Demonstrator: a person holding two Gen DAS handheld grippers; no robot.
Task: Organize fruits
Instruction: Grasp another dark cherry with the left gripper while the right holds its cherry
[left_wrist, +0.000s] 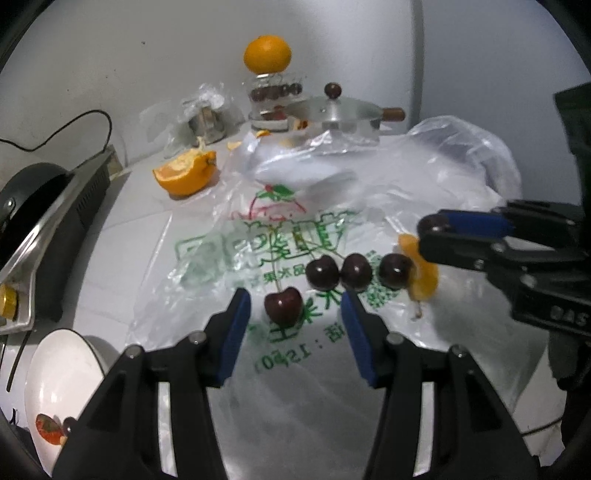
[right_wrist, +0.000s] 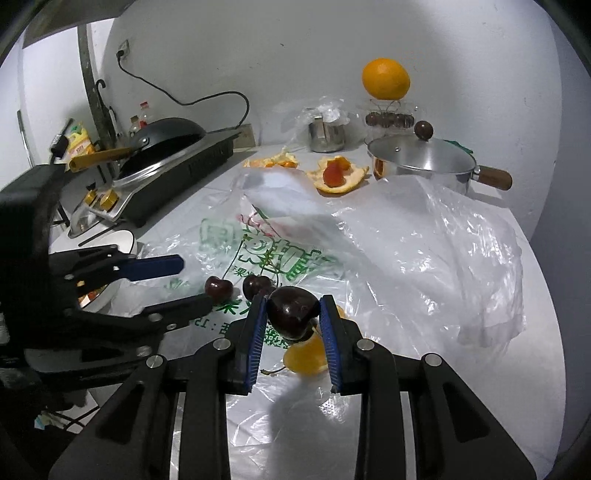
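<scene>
Several dark cherries lie on a printed plastic bag. My left gripper is open, and one cherry sits on the bag between its fingertips with neither pad touching it. Just beyond is a row of cherries. In the right wrist view my right gripper is shut on a dark cherry, held a little above an orange segment. The left gripper shows there at the left, beside its cherry. The right gripper enters the left wrist view from the right.
A whole orange rests on a glass container of fruit by the back wall. A lidded steel pot stands at the back right and orange peel lies near it. A stove with a black pan fills the left. A white bowl sits at the near left.
</scene>
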